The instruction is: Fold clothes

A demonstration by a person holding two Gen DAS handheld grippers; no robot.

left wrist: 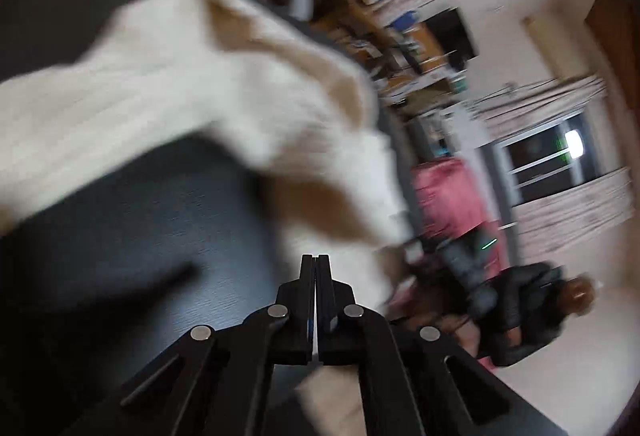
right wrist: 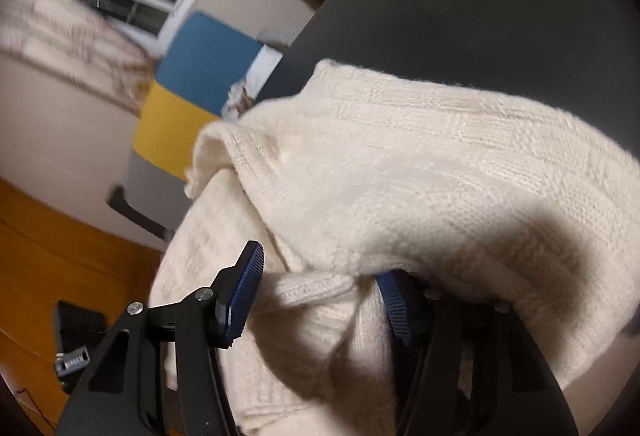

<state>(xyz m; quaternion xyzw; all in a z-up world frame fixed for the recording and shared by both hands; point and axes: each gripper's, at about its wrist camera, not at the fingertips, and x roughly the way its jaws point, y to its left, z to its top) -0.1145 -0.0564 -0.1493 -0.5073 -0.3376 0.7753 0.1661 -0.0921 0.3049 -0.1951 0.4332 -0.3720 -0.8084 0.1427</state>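
Cream knitted sweater (right wrist: 400, 172) lying bunched on the dark table (right wrist: 500, 16), draped partly over its near edge and over the right gripper (right wrist: 316, 300). Right jaws spread wide, a fold of knit between them but not pinched; left gripper (left wrist: 316, 264) pressed closed, seemingly empty, with the blurred sweater (left wrist: 160, 96) just beyond its tips, stretching away to the far left. Right side nearer, probably better placed to grip.

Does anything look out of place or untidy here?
Yes. The cream sweater lies bunched, not flat, and part of it hangs over the edge of the dark table. The right gripper is open around a fold. Nothing looks spilled or damaged.
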